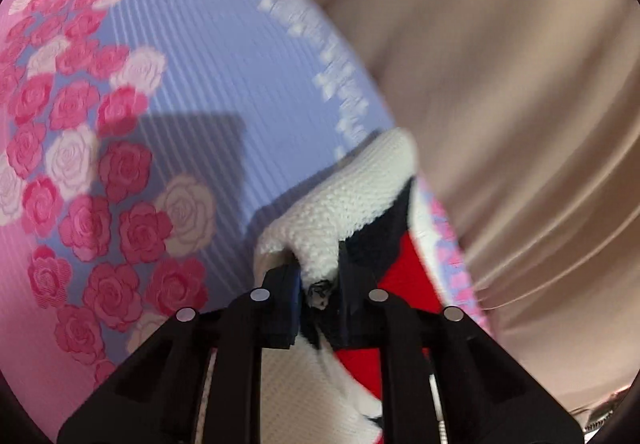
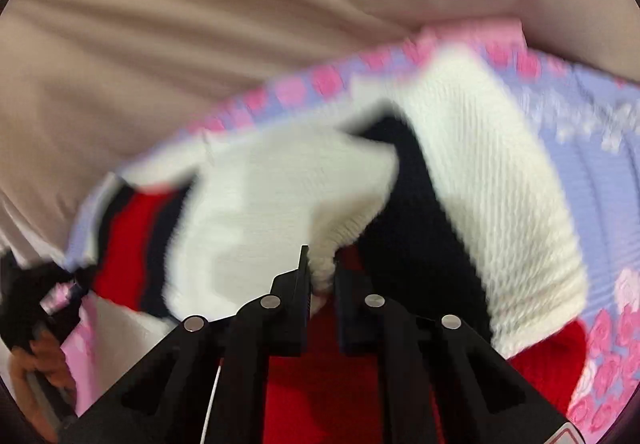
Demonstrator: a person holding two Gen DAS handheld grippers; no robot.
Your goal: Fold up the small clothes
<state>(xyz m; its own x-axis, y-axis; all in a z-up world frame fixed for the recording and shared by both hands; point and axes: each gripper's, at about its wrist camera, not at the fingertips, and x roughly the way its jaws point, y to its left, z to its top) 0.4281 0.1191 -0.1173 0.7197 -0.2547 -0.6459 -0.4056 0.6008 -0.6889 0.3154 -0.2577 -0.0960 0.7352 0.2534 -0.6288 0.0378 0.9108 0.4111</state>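
Left gripper clamped on white knit edge of small sweater. Right gripper clamped on another white ribbed edge of same sweater, red and navy panels beside it. Sweater lies on lilac mat with pink roses, near mat's edge. Mat rests on beige sheet. Right view blurred; person's hand at lower left.

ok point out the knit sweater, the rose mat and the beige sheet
knit sweater (image 2: 500, 164), right wrist view, white ribbed panel
rose mat (image 1: 180, 64), left wrist view, bare lilac ribbed area
beige sheet (image 1: 500, 64), left wrist view, smooth stretch beside the mat
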